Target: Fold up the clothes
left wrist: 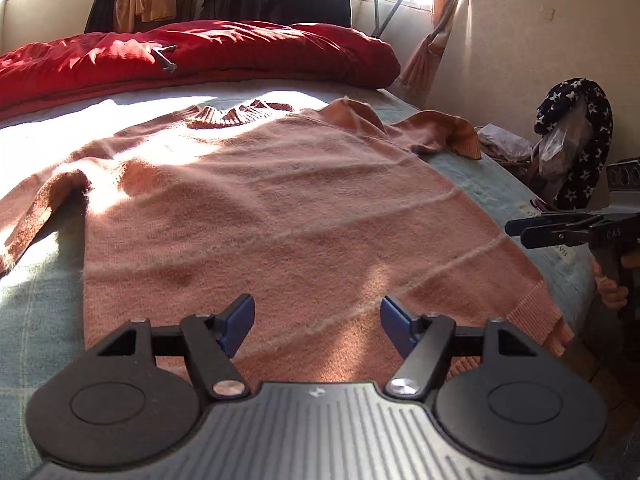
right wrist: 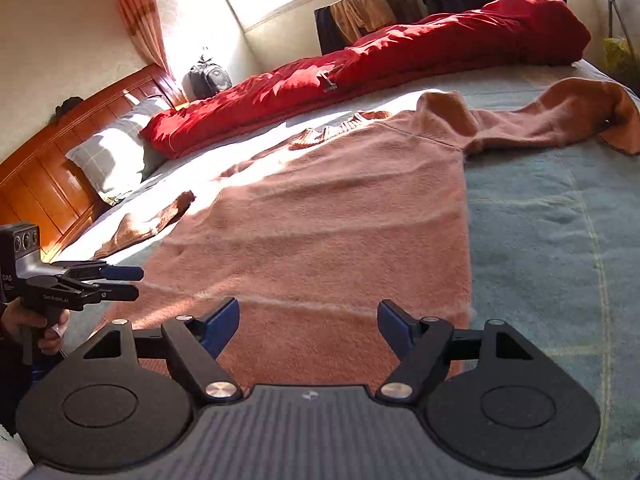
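a pink knitted sweater [left wrist: 256, 208] lies spread flat on the pale blue-green bedsheet [left wrist: 36, 320], filling the middle of the left wrist view, its ribbed collar [left wrist: 236, 114] toward the upper middle of the frame and its ribbed hem [left wrist: 536, 312] at the lower right. one sleeve [left wrist: 36, 216] runs down the left edge of the frame; the other sleeve [left wrist: 436, 132] lies crumpled at the upper right, near the edge of the bed. sunlight falls across the upper left part of the garment.

the left gripper [left wrist: 318, 320] sits at the bottom centre of its own view, over the lower part of the sweater, its blue-padded fingers [left wrist: 240, 320] spread wide with nothing between them. whether they touch the cloth cannot be told.

in the right wrist view the right gripper [right wrist: 308, 324] is at the bottom centre, above the hem end of the sweater, fingers also set wide apart and empty. the left gripper shows at the left edge of that frame, held by a hand [right wrist: 28, 324].

a red duvet [left wrist: 192, 56] is bunched across the top of the frame behind the sweater. in the right wrist view a checked pillow [right wrist: 116, 148] and a wooden headboard [right wrist: 52, 172] sit at the left, and a grey backpack [right wrist: 206, 80] stands by the window.
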`<state>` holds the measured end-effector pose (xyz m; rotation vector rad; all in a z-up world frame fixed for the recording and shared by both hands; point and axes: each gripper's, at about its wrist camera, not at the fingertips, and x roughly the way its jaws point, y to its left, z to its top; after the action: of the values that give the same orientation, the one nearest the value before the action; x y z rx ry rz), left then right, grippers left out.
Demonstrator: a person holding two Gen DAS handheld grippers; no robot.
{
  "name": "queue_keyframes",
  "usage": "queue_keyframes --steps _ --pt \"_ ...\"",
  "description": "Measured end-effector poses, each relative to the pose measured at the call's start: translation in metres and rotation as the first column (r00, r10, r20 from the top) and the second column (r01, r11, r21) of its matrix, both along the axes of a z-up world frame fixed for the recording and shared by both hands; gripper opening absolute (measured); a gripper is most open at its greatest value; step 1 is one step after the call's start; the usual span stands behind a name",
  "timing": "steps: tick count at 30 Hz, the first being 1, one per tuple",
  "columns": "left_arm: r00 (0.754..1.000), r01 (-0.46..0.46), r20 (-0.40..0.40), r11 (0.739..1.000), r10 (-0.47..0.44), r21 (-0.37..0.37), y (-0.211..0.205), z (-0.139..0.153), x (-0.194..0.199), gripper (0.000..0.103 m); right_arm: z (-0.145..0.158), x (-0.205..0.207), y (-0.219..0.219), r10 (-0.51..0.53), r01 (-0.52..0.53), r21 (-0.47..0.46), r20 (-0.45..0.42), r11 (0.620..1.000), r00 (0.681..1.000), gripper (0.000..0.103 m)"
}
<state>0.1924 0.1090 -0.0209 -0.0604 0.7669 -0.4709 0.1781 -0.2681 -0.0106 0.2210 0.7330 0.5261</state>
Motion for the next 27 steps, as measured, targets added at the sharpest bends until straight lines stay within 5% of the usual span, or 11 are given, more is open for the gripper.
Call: queue_keyframes --steps 5,9,13,16,21,24,27 --pt "0.989 -0.081 -0.125 0.997 0.078 -0.017 0.013 -0.026 0.022 0.071 -0.023 0.042 0.047 0.077 -0.088 -0.217 -0.058 0.972 0.995 0.080" --pt "0.960 -0.202 -0.214 0.974 0.178 -0.099 0.043 -0.029 -0.005 0.070 -0.028 0.033 0.031 0.106 -0.131 -0.244 -0.113 0.961 0.988 0.081" --pt "0.917 -0.297 -0.294 0.954 0.271 -0.048 0.049 -0.010 -0.011 0.071 -0.013 0.041 0.016 0.103 -0.151 -0.236 -0.203 0.960 0.974 0.084" --pt "0.902 -0.358 -0.269 0.933 0.337 -0.032 0.046 0.012 0.007 0.070 0.005 0.062 0.011 0.122 -0.165 -0.203 -0.210 0.965 0.970 0.086" --pt "0.919 -0.371 -0.165 0.927 0.358 -0.057 0.024 0.036 0.061 0.071 0.031 0.120 0.024 0.184 -0.201 -0.127 -0.131 0.971 0.974 0.090" --pt "0.917 -0.387 -0.141 0.919 0.374 -0.080 0.013 0.029 0.108 0.072 0.031 0.159 0.042 0.208 -0.217 -0.112 -0.089 0.970 0.974 0.091" --pt "0.898 -0.427 -0.156 0.899 0.411 -0.092 0.011 0.011 0.147 0.071 0.014 0.195 0.052 0.209 -0.219 -0.062 -0.137 0.974 0.968 0.091"
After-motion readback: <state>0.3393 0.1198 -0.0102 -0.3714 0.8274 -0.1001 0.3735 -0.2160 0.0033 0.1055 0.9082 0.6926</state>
